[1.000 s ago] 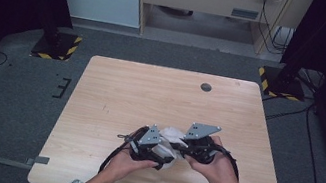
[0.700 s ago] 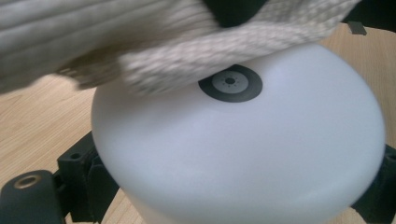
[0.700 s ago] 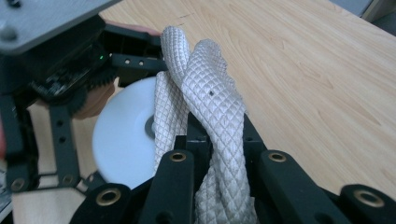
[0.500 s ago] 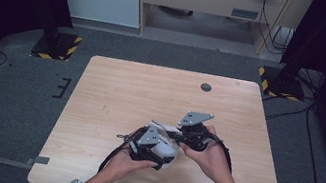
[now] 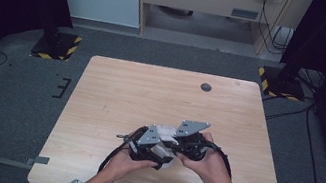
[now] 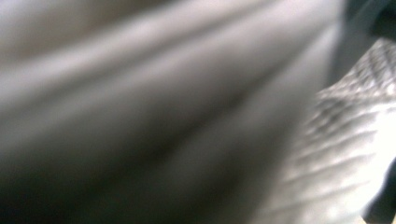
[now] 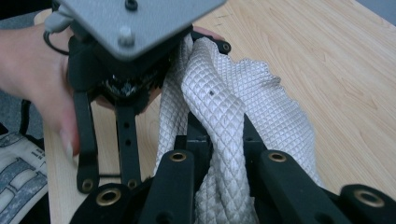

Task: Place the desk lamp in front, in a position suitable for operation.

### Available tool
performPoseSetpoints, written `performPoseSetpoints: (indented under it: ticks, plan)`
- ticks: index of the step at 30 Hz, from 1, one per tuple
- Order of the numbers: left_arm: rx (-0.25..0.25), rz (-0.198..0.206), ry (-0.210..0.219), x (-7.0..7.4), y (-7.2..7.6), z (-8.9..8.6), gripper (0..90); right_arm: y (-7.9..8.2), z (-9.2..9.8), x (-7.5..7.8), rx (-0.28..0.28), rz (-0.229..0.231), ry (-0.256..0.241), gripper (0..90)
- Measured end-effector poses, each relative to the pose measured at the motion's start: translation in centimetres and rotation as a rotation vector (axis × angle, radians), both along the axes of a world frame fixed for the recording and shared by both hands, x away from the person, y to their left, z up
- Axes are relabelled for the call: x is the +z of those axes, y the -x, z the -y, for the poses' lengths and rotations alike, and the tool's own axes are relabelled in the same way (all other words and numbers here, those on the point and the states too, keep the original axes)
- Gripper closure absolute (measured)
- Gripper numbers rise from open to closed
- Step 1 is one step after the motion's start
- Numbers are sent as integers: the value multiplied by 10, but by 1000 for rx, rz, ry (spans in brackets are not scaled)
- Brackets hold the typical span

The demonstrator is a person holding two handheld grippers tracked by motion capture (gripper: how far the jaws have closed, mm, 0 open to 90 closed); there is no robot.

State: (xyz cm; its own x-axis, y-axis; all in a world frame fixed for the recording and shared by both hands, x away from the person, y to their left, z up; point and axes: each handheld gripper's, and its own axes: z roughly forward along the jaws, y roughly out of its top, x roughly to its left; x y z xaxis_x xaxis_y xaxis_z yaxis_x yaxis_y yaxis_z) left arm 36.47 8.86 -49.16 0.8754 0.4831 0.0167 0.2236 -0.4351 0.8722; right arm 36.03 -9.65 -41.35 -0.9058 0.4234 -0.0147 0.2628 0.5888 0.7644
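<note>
The white cloth (image 7: 233, 107) is bunched near the front edge of the bench (image 5: 115, 93). The right gripper (image 7: 219, 154) has its jaws clamped on the cloth. The left gripper (image 5: 149, 142) lies against the cloth; its jaw state cannot be told.

Your cloth (image 7: 219, 100) is white woven fabric w/ quilted diamond texture, matt, soft folds. Table (image 5: 150, 94): light wood-grain top, smooth, low sheen. Your right gripper (image 7: 219, 154): black matt plastic jaws w/ brass-look eyelets. Left gripper (image 7: 123, 60): grey matt plate on top, looks metal.
</note>
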Motion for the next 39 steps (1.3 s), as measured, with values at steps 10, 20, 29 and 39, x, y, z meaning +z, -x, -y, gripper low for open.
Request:
performPoseSetpoints:
  ticks: [10, 20, 29, 39]
  plan:
    - [-21, -15, 13, -1, -1, 0, 73, -7, 26, 0, -68, -3, -14, 807]
    - [-11, -13, 10, 0, -2, -4, 73, -16, 40, -5, -129, 0, -19, 806]
    - [-1, -1, 15, -2, -1, -7, 68, -15, 48, -8, -151, 5, -50, 804]
    - [22, 14, 23, 6, 7, -17, 74, -17, 55, -16, -193, 7, -90, 803]
